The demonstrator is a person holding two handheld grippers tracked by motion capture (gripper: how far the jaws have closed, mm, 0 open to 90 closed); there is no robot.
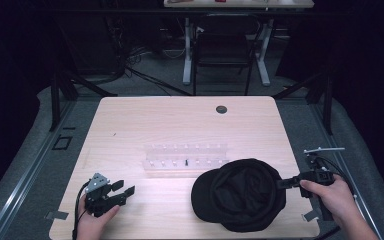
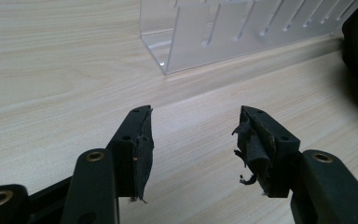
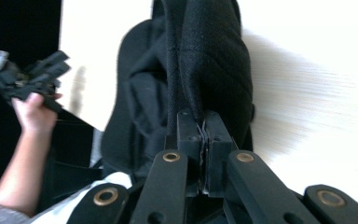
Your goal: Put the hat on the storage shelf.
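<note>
Black cap (image 1: 242, 194) lying crown-down on the wooden table (image 1: 145, 120), just in front of the clear acrylic rack (image 1: 186, 160) and a little to its right, hollow inside facing up. Right gripper (image 1: 283, 183) clamped tight on the cap's rim at the side farthest from the rack's left end; in the right gripper view, jaws pressed together on a fold of black fabric (image 3: 200, 70). Left gripper (image 1: 124, 190) well to the left of the rack's near corner, jaws spread apart and holding nothing, pads worn and frayed (image 2: 142, 151).

Long axis of the cap roughly left to right, parallel to the rack's length; brim toward the rack's left end and slightly forward, rear of the crown toward the right gripper.

Risks, as a judgement: only a thin pinch of soft cloth in the grip, so likely to slip out under a quick pull or lift. Floppy crown apt to sag, fold or flip over once raised by one edge. Rack very close behind the cap, so a backward swing likely to knock or shift it. Ragged pads on the left gripper possibly poor at holding cloth.
</note>
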